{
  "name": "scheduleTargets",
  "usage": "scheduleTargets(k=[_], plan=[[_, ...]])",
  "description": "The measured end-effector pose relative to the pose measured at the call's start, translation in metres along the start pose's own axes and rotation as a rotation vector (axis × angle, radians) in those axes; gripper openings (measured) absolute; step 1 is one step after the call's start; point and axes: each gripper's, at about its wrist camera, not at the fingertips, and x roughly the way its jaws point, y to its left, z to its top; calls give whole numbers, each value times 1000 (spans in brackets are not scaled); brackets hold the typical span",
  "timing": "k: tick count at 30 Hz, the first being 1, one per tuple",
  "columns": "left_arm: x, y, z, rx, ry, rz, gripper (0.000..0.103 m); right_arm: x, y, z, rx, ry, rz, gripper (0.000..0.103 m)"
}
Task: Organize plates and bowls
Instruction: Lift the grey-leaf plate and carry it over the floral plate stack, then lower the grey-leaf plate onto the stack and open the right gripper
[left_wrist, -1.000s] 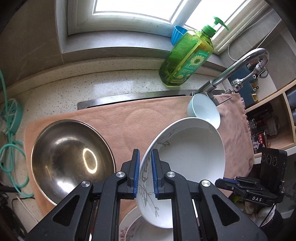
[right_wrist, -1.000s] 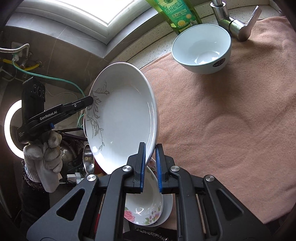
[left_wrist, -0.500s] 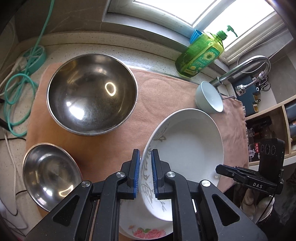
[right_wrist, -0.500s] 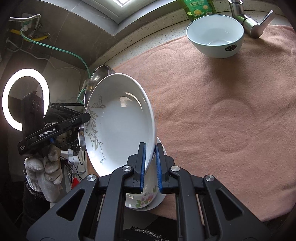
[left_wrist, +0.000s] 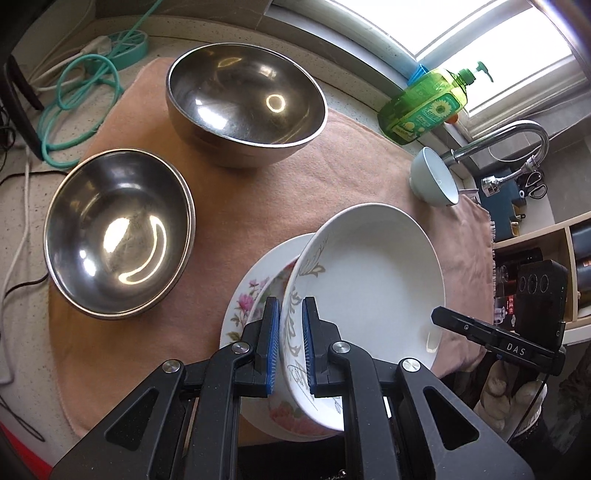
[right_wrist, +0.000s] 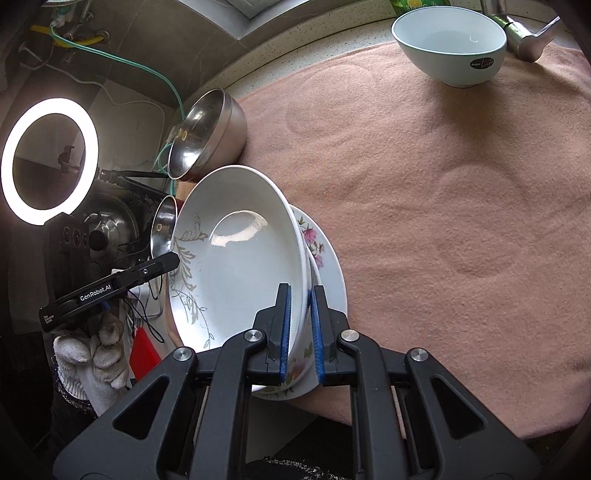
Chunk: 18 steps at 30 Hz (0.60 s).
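1. Lowered since a second ago, the white deep plate (left_wrist: 365, 280) with the grey leaf pattern now tilts just over the floral plate (left_wrist: 255, 291) on the pink towel (left_wrist: 354, 155), where earlier it was held high above the cloth; whether the two rims already touch cannot be told
2. Both grippers carry it: the left gripper (left_wrist: 290, 347) has its blue fingers clenched on the patterned rim, and the right gripper (right_wrist: 299, 328) is clamped on the opposite edge, its outer finger close to the floral plate
3. Judged from this, stacking is nearly done; what is left is to level the deep plate and let it settle into the one beneath
4. Largest of the waiting pieces, the big steel bowl (left_wrist: 245, 107) sits at the back of the towel, the smaller steel bowl (left_wrist: 118, 232) nearer and to the left, the pale blue bowl (right_wrist: 452, 46) far off by the tap (left_wrist: 506, 138)
5. Hidden: most of the floral plate, covered by the deep plate, and the underside where they meet
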Motion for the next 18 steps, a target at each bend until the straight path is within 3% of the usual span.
scheduleTargets(k=[18], plan=[[3, 22, -30, -58, 16, 22, 10, 15, 9, -11, -52, 58, -10, 11]])
